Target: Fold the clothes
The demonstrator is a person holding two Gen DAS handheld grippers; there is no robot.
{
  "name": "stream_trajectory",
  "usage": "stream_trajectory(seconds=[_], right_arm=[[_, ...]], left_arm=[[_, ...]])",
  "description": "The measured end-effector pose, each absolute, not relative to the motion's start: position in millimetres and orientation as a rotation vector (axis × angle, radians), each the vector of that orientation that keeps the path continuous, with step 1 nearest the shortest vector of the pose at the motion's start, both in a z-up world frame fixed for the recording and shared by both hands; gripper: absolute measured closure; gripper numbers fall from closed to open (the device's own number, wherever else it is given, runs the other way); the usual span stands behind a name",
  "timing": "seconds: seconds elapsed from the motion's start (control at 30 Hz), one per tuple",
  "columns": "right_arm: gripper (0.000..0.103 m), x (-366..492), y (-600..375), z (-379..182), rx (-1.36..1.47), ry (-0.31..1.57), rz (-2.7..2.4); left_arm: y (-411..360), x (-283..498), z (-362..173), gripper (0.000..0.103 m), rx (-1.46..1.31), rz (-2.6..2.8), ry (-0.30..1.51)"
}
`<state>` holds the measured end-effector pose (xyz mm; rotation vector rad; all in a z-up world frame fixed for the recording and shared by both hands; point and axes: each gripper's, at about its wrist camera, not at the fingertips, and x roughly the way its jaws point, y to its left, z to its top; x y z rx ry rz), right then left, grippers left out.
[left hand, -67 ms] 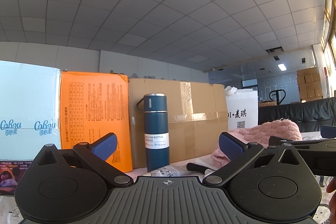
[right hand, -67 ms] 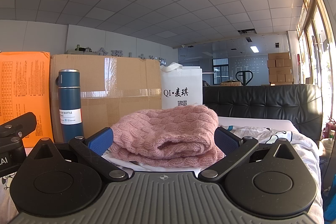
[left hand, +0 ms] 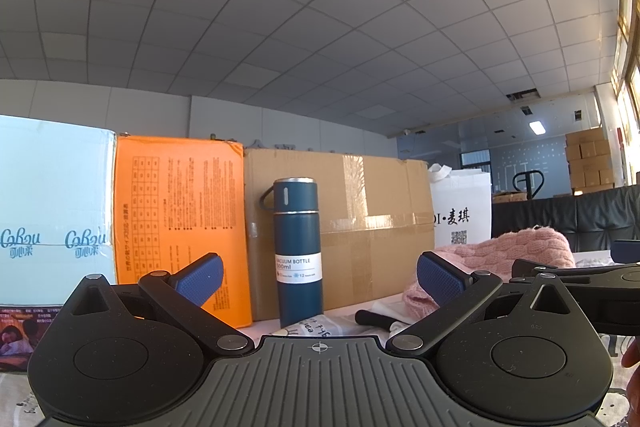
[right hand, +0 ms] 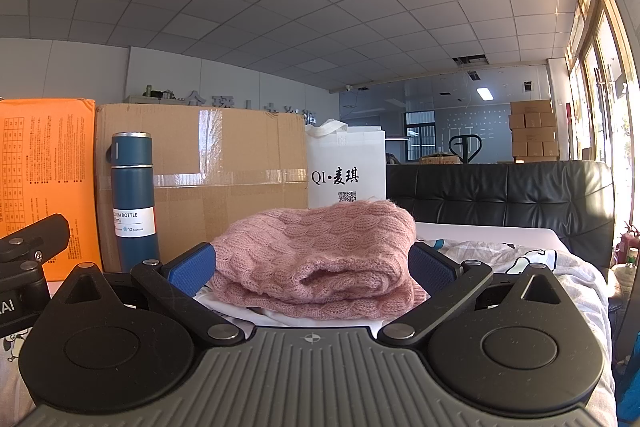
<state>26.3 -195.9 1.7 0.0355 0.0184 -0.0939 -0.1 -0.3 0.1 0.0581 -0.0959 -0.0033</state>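
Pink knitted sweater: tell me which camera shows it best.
The right wrist view. The pink knitted sweater lies folded dead ahead, whole, framed between the open right tool fingers. The left wrist view catches only part of it at the right, cut off by the left tool finger and the other tool's body.

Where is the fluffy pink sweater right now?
In the right wrist view the pink sweater lies folded straight ahead between the open jaws of the right gripper, in front of the white bag and right of the blue bottle.
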Motion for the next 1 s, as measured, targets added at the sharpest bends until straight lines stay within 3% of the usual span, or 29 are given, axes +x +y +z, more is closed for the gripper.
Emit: stream_trajectory(seconds=[1.0], right_arm=[[0.000, 24.7, -195.2, 1.7, 0.039, 0.005, -0.077]], left_arm=[[0.3, -0.6, 0.9, 0.000, 0.055, -0.014, -0.092]])
